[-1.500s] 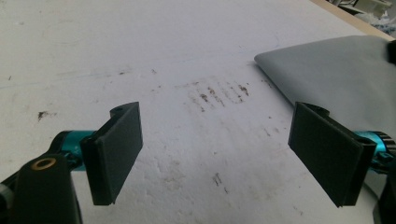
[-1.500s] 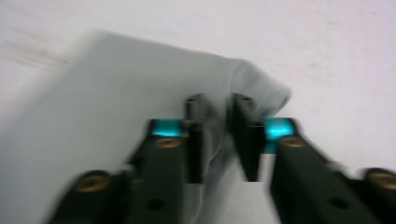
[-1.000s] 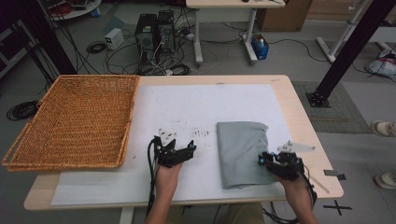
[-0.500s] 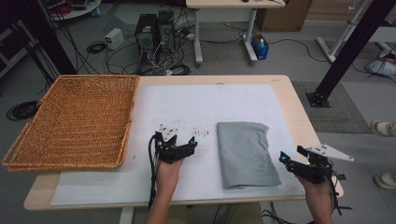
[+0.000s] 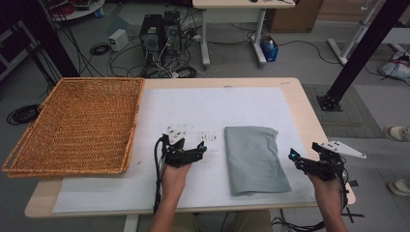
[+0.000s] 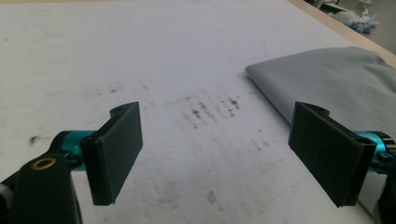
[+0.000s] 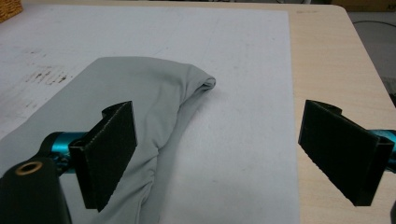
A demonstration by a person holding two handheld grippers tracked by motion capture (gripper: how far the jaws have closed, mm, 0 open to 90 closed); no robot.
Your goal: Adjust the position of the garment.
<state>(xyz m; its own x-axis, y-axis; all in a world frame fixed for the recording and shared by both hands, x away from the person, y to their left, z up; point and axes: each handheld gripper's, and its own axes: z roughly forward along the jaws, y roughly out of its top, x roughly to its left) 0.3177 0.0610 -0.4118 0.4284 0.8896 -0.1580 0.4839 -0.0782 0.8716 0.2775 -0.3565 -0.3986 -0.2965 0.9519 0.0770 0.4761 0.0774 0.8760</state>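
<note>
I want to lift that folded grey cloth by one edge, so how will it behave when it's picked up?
The folded grey cloth will probably droop and unfold: its rounded, wrinkled fold looks soft, not stiff. It lies flat and thin on the white mat, so it is likely light. Pushed, it would more likely bunch than slide whole.

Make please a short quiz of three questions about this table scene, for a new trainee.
1. True or false: the grey folded cloth lies inside the wicker basket.
2. Which gripper is nearer the basket: A left gripper, B right gripper?
3. Fill in: the cloth rests on a white ____ covering the table.

Key: 1 false, it lies on the sheet; 2 A; 3 sheet.
</note>
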